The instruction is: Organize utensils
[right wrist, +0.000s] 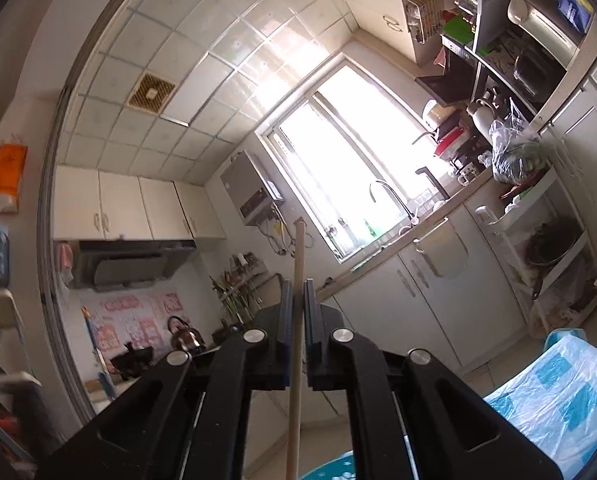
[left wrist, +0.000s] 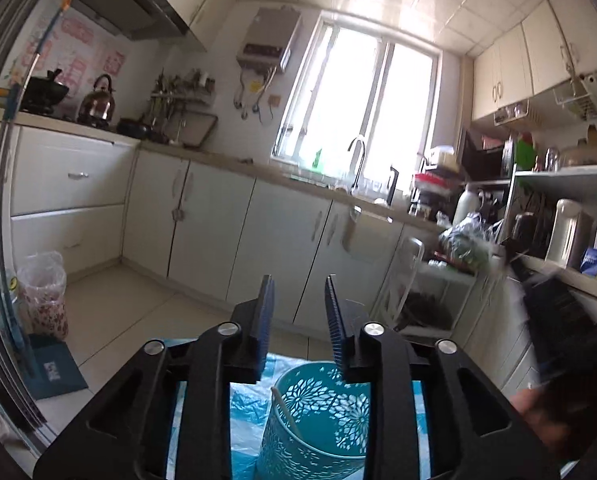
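A teal cut-out utensil holder (left wrist: 318, 420) stands on a blue and white plastic sheet, right below my left gripper (left wrist: 300, 296), which is open and empty above it. One pale wooden chopstick (left wrist: 284, 408) leans inside the holder. My right gripper (right wrist: 297, 292) is shut on another wooden chopstick (right wrist: 296, 320), held upright between the pads, its top end above the fingertips. The teal holder's rim (right wrist: 330, 470) shows just below the chopstick at the bottom of the right wrist view.
White kitchen cabinets (left wrist: 258, 232) and a sink counter with a tap (left wrist: 358, 160) run under the window. A cluttered shelf rack (left wrist: 558, 216) stands at the right. A plastic-lined bin (left wrist: 44, 292) sits on the floor at left. The plastic sheet (right wrist: 554, 400) covers the table.
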Demonstrator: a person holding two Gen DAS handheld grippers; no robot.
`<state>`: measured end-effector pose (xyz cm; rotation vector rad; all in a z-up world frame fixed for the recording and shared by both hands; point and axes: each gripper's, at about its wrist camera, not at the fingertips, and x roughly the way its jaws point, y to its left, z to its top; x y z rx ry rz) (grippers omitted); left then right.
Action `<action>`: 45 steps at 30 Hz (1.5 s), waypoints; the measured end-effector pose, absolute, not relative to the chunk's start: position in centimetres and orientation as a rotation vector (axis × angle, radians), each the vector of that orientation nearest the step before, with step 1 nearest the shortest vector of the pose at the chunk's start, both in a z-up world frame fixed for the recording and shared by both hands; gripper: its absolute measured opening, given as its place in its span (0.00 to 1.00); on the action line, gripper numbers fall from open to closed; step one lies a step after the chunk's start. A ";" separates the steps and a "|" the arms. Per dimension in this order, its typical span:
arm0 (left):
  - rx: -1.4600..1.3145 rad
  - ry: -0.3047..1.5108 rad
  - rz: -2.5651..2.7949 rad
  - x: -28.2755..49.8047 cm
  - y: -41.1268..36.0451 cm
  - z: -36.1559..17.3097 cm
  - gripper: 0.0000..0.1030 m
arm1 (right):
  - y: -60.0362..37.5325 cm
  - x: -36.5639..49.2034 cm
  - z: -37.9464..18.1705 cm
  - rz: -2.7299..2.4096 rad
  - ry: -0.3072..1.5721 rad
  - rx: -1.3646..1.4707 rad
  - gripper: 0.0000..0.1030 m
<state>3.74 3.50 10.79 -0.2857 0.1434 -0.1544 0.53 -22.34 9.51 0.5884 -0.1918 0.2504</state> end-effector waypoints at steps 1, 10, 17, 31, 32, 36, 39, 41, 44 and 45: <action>-0.287 0.141 -0.157 3.6 3.5 10.9 0.25 | -22.2 1.0 9.0 0.248 -0.175 0.587 0.06; -0.295 0.160 -0.162 3.4 3.4 10.6 0.26 | -20.2 2.5 4.9 0.250 -0.004 0.474 0.06; -0.299 0.182 -0.155 3.5 3.6 10.4 0.28 | -19.9 0.9 3.6 0.262 0.101 0.401 0.15; -0.325 0.271 -0.161 2.5 3.3 8.1 0.42 | -23.7 3.6 -5.1 0.063 0.799 0.104 0.23; -0.319 0.278 -0.163 2.3 3.2 7.9 0.43 | -23.6 4.3 -5.7 0.070 0.848 0.100 0.22; -0.298 0.305 -0.165 1.8 3.0 7.2 0.45 | -22.7 5.8 -6.5 0.054 0.946 0.006 0.17; -0.292 0.319 -0.165 1.8 2.7 6.9 0.46 | -22.7 5.9 -6.7 0.063 0.996 0.003 0.03; -0.292 0.326 -0.169 1.9 2.5 6.7 0.47 | -22.4 5.1 -6.9 0.067 0.990 -0.019 0.03; -0.281 0.332 -0.172 1.9 2.2 6.5 0.48 | -22.0 3.4 -7.0 0.086 1.002 -0.031 0.00; -0.281 0.335 -0.173 1.9 2.2 6.5 0.48 | -21.9 2.8 -7.0 0.095 1.007 -0.034 0.00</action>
